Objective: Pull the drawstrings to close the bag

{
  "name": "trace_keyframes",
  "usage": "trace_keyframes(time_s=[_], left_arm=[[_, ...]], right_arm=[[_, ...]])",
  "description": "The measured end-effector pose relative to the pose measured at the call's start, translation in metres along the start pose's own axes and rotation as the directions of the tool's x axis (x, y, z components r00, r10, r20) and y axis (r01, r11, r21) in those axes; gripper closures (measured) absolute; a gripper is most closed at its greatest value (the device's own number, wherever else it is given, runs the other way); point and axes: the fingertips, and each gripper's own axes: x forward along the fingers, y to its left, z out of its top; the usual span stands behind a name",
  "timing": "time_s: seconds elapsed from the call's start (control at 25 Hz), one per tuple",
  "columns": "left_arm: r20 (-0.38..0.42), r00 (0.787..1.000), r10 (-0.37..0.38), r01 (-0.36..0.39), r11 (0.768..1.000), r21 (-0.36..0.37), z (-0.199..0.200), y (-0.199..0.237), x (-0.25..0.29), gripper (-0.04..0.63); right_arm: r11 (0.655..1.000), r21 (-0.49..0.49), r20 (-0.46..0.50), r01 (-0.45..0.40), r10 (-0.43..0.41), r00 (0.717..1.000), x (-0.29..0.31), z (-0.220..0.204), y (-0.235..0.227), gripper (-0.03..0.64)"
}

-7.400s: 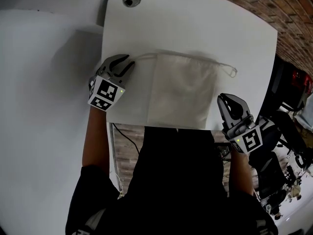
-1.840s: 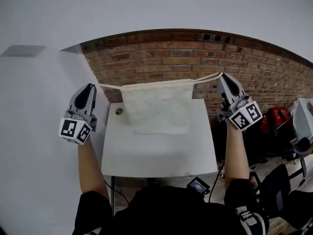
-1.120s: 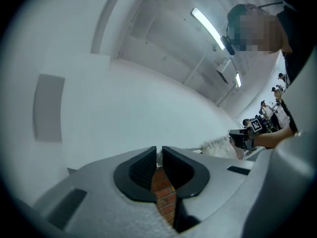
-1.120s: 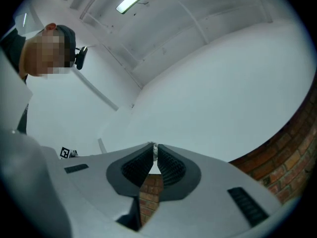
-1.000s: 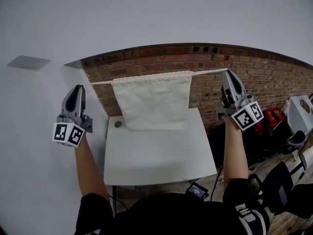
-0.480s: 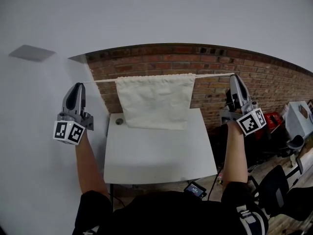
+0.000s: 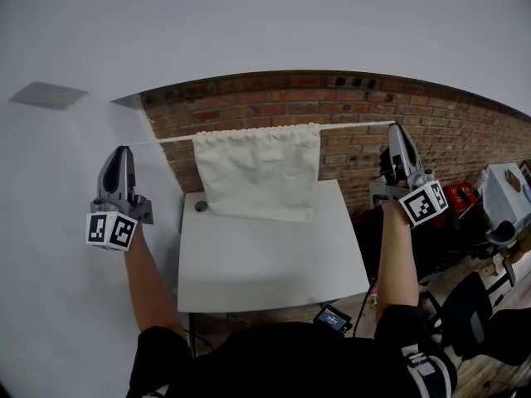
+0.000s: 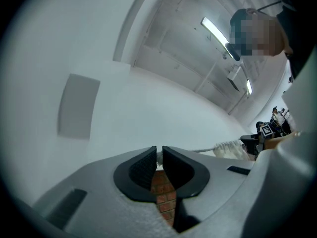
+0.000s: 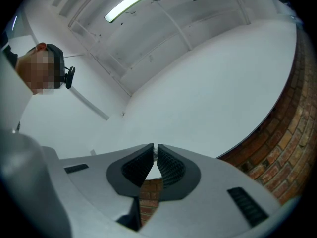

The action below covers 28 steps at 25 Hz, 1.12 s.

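Head view: bag (image 7: 257, 172) hangs between left hand-held gripper (image 7: 122, 149) and right hand-held gripper (image 7: 397, 127), each pinching taut drawstring (image 7: 353, 125).

Bright and even throughout, lit by ceiling tubes (image 9: 133, 1) glaring at 11 o'clock in the right gripper view. Heavily fisheye-bent, with black vignetted corners in both gripper views and brick courses (image 7: 332, 98) bowed toward 12 o'clock in the head view.

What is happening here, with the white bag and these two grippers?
A person holds a gripper in each hand and is pulling a white cloth bag closed. The left gripper has its jaws shut on one end of the drawstring, and the right gripper is shut on the other end. The string is stretched tight between them, so the bag hangs in the air, off the white table, with its mouth gathered in small folds.
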Motion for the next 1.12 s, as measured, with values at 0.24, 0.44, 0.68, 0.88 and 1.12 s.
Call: trace_keyframes(time_s=[0.24,0.44,0.68,0.88,1.12], left_arm=[[0.004,1.0,0.003,-0.003,1.0,-0.017,-0.001,0.002,-0.001,0.549],[0.015,1.0,0.015,-0.014,0.999,-0.033,0.001,0.007,-0.003,0.549],[0.021,0.999,0.024,-0.023,0.999,-0.043,0.0,0.014,-0.007,0.549],[0.031,0.999,0.03,-0.028,0.998,-0.053,-0.002,0.016,-0.007,0.549],[0.038,0.998,0.04,-0.038,0.997,-0.06,-0.004,0.02,-0.006,0.549]], right_arm=[[1.0,-0.007,0.009,-0.017,0.017,1.0,0.001,0.004,0.007,0.588],[1.0,0.031,0.024,0.0,-0.001,1.0,-0.003,0.004,0.003,0.588],[0.998,0.054,0.036,0.016,-0.018,0.999,-0.01,0.002,-0.002,0.588],[0.997,0.075,0.048,0.014,-0.017,0.999,-0.011,0.002,-0.003,0.588],[0.997,0.081,0.054,0.017,-0.022,0.998,-0.011,0.001,-0.006,0.588]])
